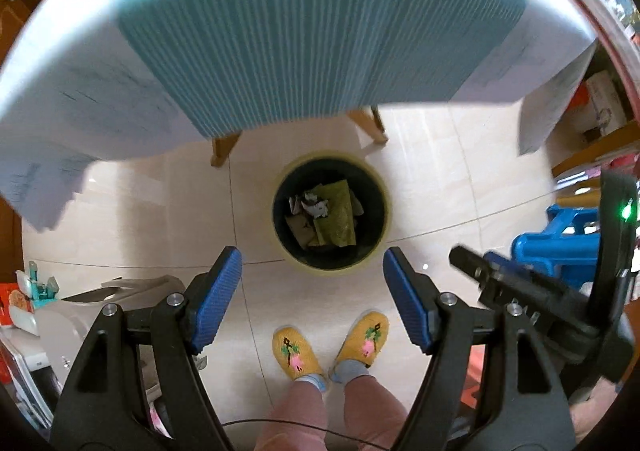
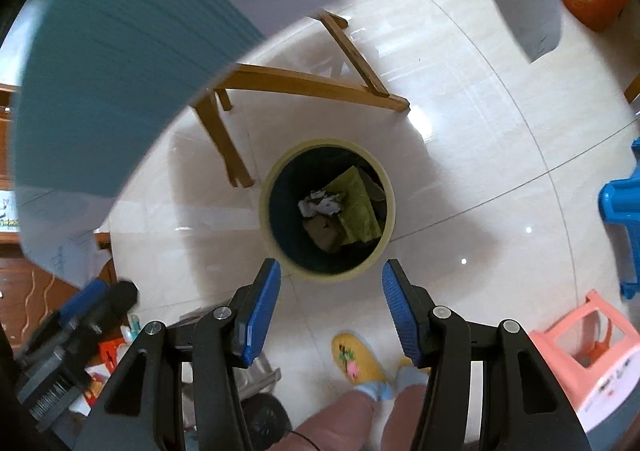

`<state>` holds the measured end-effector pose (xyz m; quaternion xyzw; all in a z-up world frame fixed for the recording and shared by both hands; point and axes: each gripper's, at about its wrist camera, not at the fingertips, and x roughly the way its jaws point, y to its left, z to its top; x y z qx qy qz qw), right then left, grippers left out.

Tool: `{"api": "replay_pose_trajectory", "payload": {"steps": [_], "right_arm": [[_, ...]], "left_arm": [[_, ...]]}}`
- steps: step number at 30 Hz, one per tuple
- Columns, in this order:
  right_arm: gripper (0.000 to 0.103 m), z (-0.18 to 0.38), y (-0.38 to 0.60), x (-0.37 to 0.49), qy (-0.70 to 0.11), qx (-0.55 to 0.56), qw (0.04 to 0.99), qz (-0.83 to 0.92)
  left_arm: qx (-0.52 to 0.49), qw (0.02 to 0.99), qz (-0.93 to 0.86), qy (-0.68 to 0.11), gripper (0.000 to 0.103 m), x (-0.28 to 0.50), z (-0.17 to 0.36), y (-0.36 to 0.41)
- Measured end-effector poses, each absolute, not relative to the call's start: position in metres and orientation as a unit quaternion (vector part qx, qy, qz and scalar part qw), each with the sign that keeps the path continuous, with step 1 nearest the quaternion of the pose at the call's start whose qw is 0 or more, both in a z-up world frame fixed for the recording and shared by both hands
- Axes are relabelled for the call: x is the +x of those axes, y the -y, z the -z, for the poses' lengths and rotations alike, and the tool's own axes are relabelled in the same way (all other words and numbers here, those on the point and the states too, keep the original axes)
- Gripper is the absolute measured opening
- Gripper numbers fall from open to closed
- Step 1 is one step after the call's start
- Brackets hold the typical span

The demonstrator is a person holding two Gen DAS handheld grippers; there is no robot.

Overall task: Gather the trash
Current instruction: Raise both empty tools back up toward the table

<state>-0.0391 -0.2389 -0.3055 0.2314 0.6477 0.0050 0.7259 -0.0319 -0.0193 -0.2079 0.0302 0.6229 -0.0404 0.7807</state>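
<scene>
A round bin with a pale yellow rim (image 1: 385, 187) (image 2: 265, 207) stands on the tiled floor, seen from straight above. Inside it lie a green wrapper (image 1: 336, 221) (image 2: 358, 207), crumpled white paper (image 1: 317, 208) (image 2: 320, 207) and brown scraps. My left gripper (image 1: 313, 256) hangs high over the bin's near edge, jaws wide apart and empty. Beside it, my right gripper (image 2: 331, 266) hovers over the same edge, open too, with nothing between its blue pads (image 2: 260, 311).
A table draped in white cloth with a teal ribbed mat (image 1: 320, 31) overhangs the bin's far side on wooden legs (image 2: 304, 81). A person's feet in yellow slippers (image 1: 294, 351) stand just in front. A blue stool (image 1: 560, 247) and a pink stool (image 2: 592, 351) sit to the right.
</scene>
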Motion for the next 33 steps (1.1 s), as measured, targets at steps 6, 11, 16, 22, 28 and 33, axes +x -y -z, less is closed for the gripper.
{"api": "replay_pose_trajectory", "payload": {"steps": [6,11,16,22,28,33], "right_arm": [[0.054,0.215,0.231,-0.054,-0.642,0.214,0.736,-0.002],[0.054,0.138,0.224,-0.058,-0.620,0.206,0.757,-0.019],[0.054,0.061,0.218,-0.057,-0.586,0.179,0.789,-0.047],[0.054,-0.005,0.213,-0.051,-0.550,0.149,0.818,-0.078],[0.054,-0.046,0.209,-0.034,-0.514,0.121,0.842,-0.108],[0.054,-0.077,0.209,-0.008,-0.479,0.103,0.863,-0.118]], "left_arm": [[0.047,0.805,0.023,-0.590,0.071,-0.040,0.113,0.014],[0.063,0.825,0.017,-0.562,0.071,-0.047,0.050,0.010],[0.054,0.842,0.003,-0.537,0.071,-0.051,-0.003,0.006],[0.039,0.859,-0.018,-0.510,0.071,-0.052,-0.056,0.000],[0.030,0.879,-0.034,-0.475,0.071,-0.042,-0.097,0.004],[0.030,0.890,-0.047,-0.453,0.071,-0.026,-0.122,0.009]]}}
